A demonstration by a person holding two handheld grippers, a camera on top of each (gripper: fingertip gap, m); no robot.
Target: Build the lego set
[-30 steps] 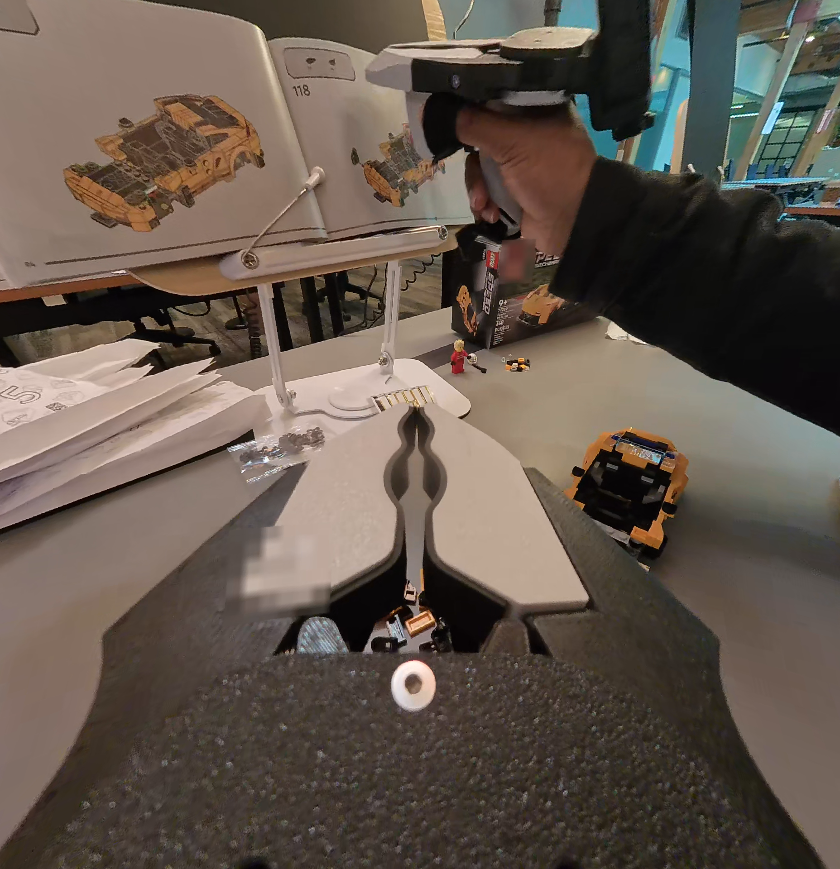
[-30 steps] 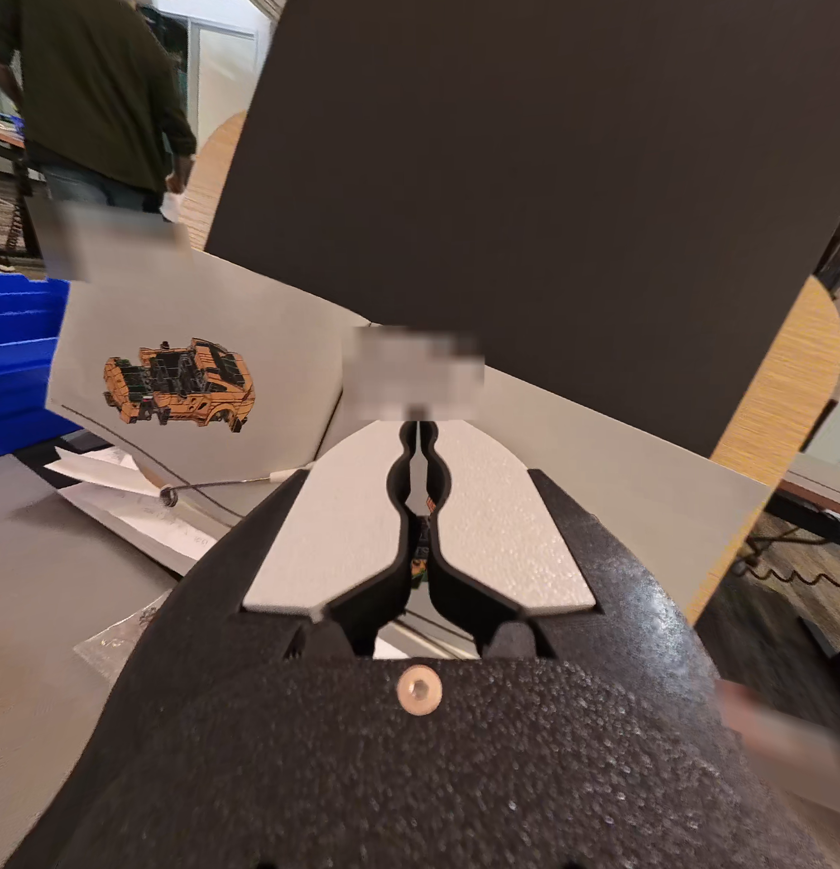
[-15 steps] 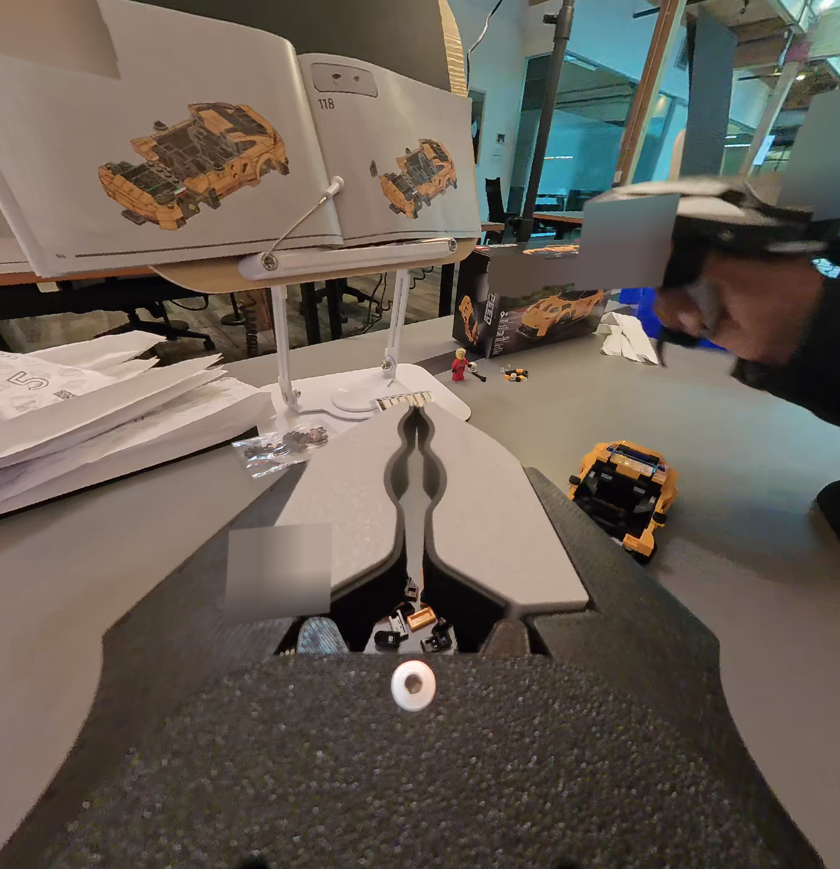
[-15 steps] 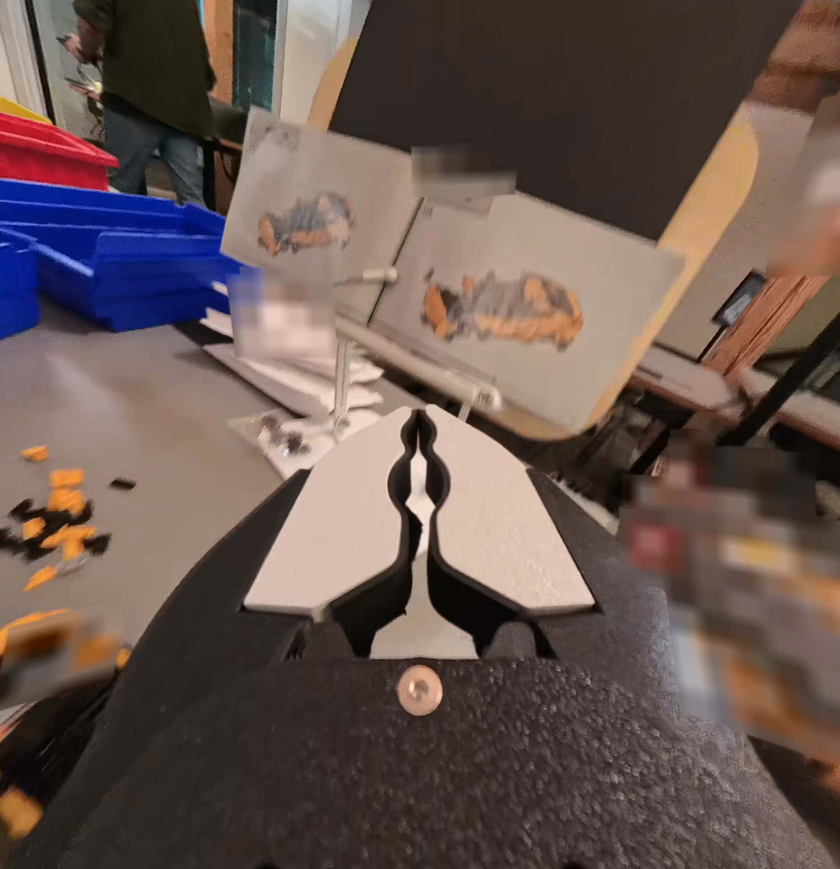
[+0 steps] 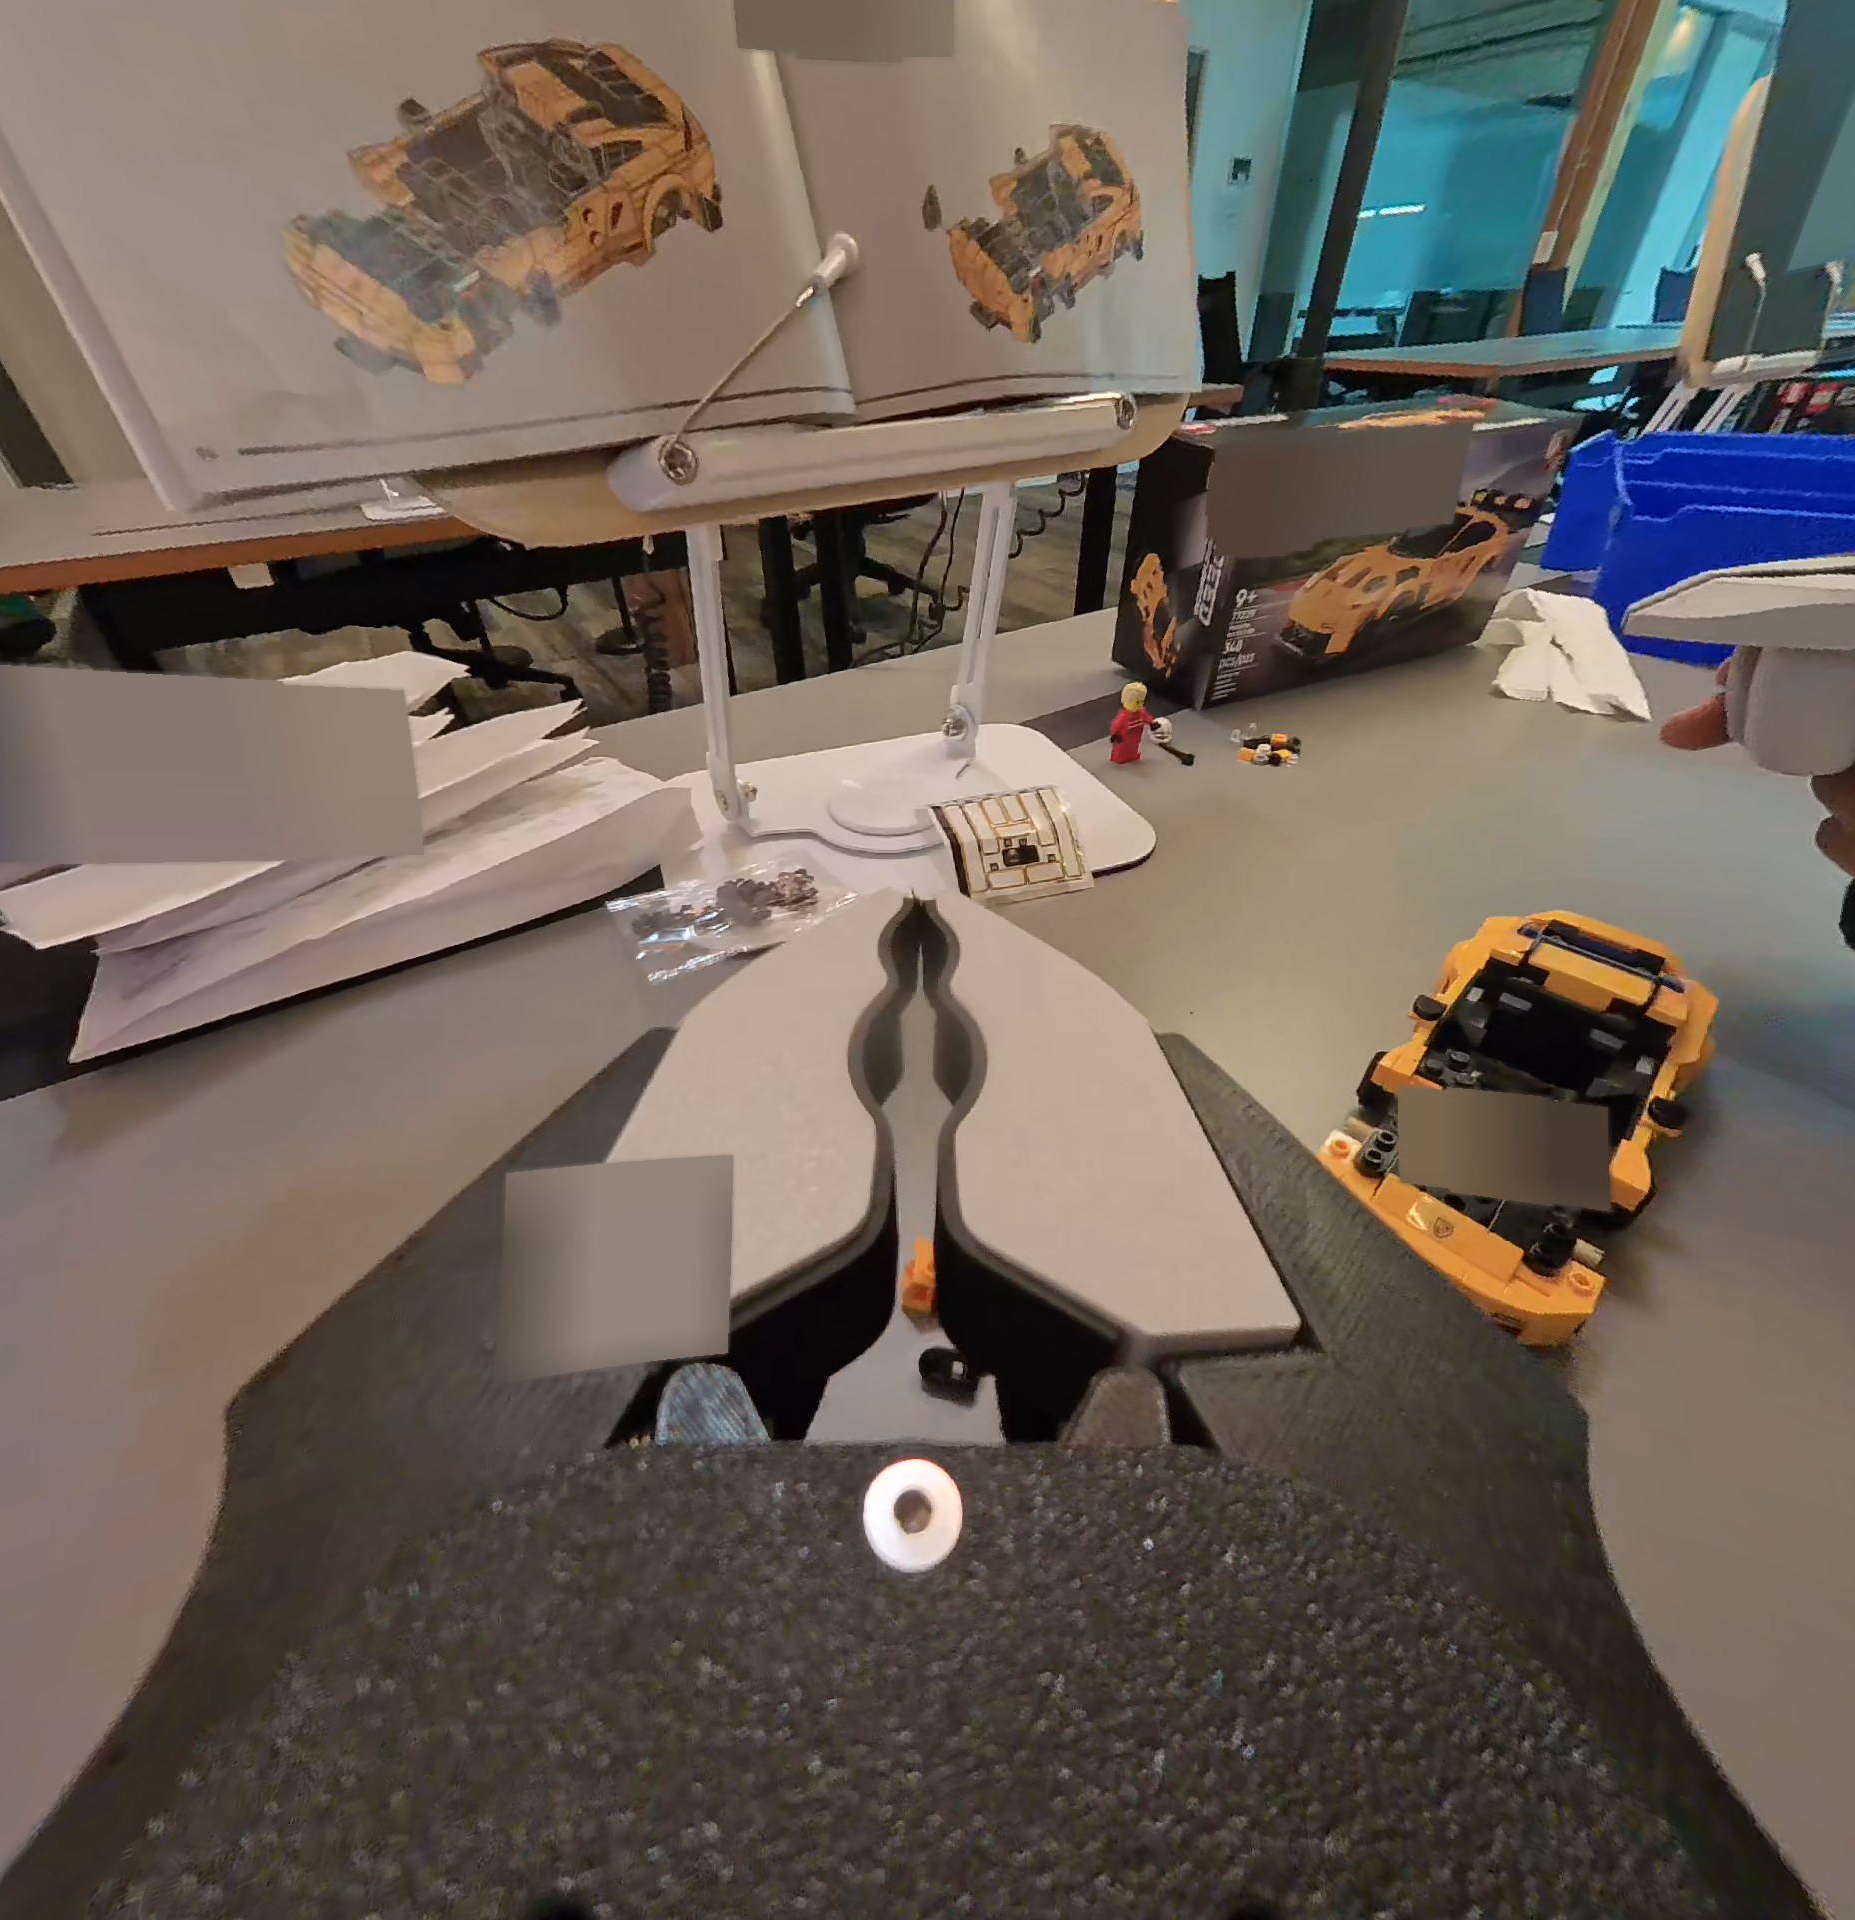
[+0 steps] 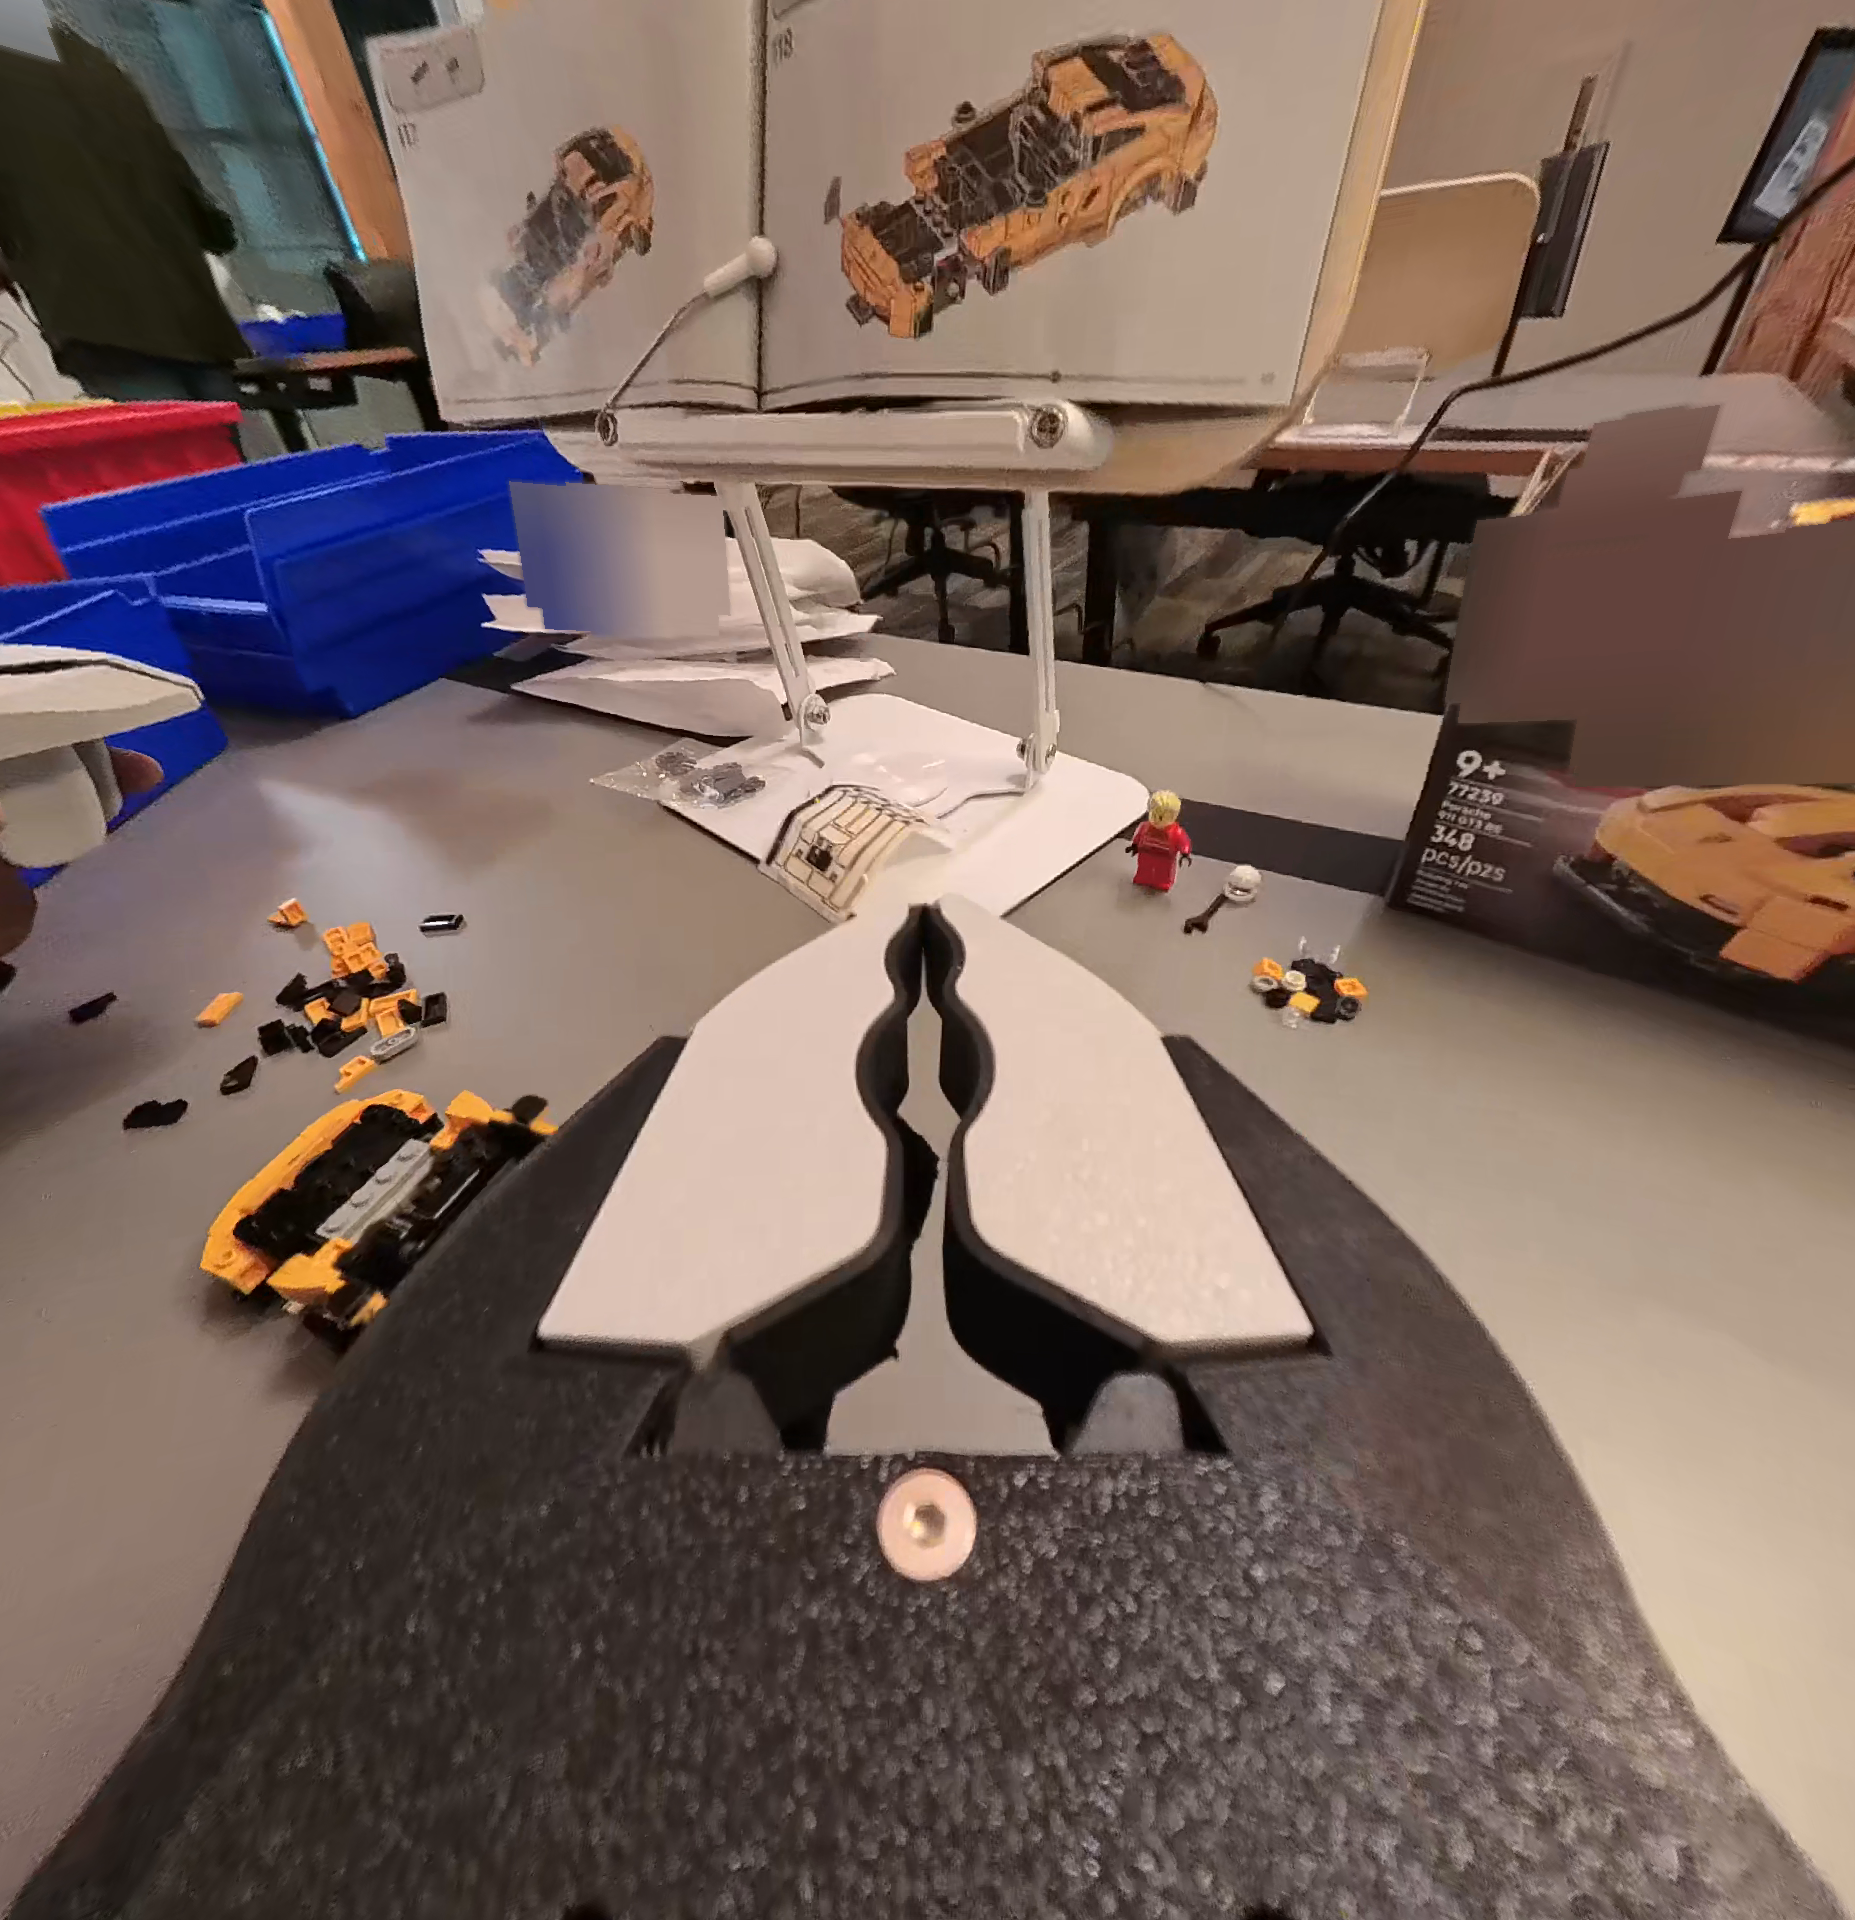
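Observation:
The part-built orange and black Lego car (image 5: 1505,1122) sits on the grey table, right of my left gripper (image 5: 921,914), which is shut and holds nothing. An orange piece (image 5: 918,1273) and a black piece (image 5: 944,1371) lie on the table under its fingers. In the right wrist view the car (image 6: 362,1195) is at the lower left, with loose orange and black pieces (image 6: 351,997) beyond it. My right gripper (image 6: 925,920) is shut and empty above the table. The open instruction booklet (image 6: 902,208) stands on a white stand (image 6: 1006,810).
A red minifigure (image 6: 1160,840), a white helmet (image 6: 1243,883), a small pile of pieces (image 6: 1307,987) and the set box (image 6: 1671,831) are to the right. A sticker sheet (image 6: 850,842) and a parts bag (image 6: 694,779) lie by the stand. Blue bins (image 6: 279,582) and paper bags (image 5: 279,831) are at the left. The grippers' ends are close to 30 cm from one another. To the black piece (image 5: 944,1371): left tips about 12 cm, right tips about 30 cm.
My right gripper has swung away from the booklet and down to the right, over the table. My left gripper has shifted a little forward. Both have stayed shut.

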